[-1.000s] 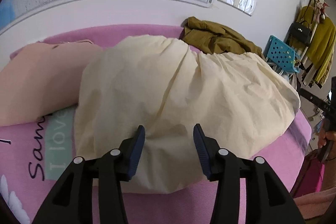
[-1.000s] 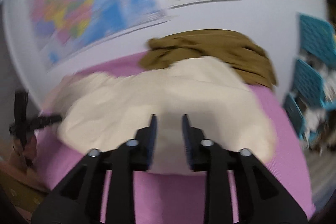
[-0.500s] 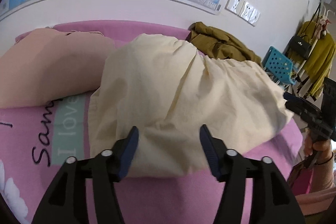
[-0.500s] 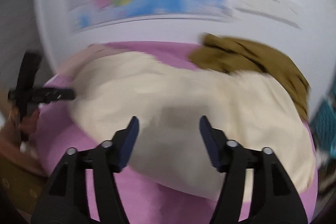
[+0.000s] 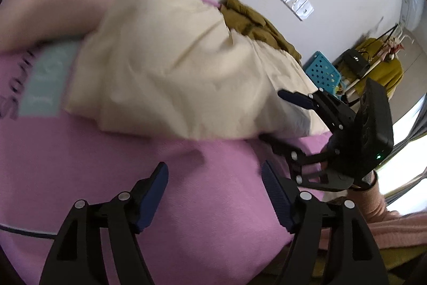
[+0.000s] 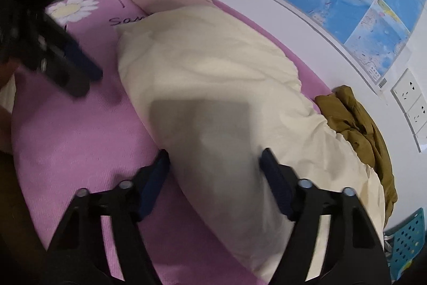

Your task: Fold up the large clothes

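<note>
— So, what's ahead of your left gripper (image 5: pixel 214 194)?

— My jaws are spreading, nothing between them, only pink bedspread (image 5: pixel 112 167) beneath. The cream garment (image 5: pixel 170 63) lies just beyond my tips, its near hem facing me, probably laid out for folding.

— And your right gripper (image 6: pixel 214 178)?

— Those jaws are narrowing but apart, straddling the garment's near edge, not pinching it. I judge I'm lining up to take that edge. The olive garment (image 6: pixel 357 124) waits beyond, on my right.
</note>
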